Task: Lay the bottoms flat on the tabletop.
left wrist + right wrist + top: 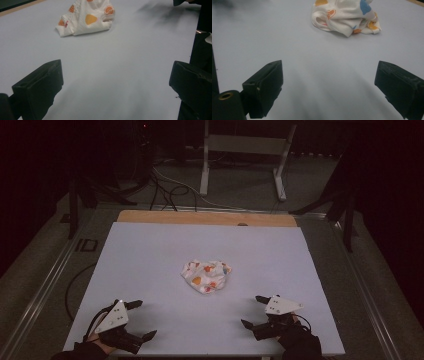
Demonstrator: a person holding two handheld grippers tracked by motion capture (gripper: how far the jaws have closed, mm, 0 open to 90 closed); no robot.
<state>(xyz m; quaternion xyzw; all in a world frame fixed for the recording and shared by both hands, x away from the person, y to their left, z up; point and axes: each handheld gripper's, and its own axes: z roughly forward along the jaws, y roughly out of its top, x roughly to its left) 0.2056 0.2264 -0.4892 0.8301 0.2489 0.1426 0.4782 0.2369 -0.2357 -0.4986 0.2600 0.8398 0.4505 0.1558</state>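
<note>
A crumpled white cloth (206, 275) printed with orange, red and blue shapes lies near the middle of the pale mat (150, 250). My left gripper (145, 319) rests low at the mat's near left corner, jaws wide open and empty. In the left gripper view the cloth (86, 17) lies well ahead of the open left gripper (116, 82). My right gripper (252, 311) sits at the near right, also open with nothing between its jaws. The right gripper view has the cloth (347, 16) far beyond the open right gripper (329, 85). Neither gripper touches the cloth.
A strip of wooden table edge (205, 218) shows past the mat's far side. On the dark floor behind are a white metal stand (245, 145), loose cables (165, 187) and dark stand legs (75, 205) at both sides.
</note>
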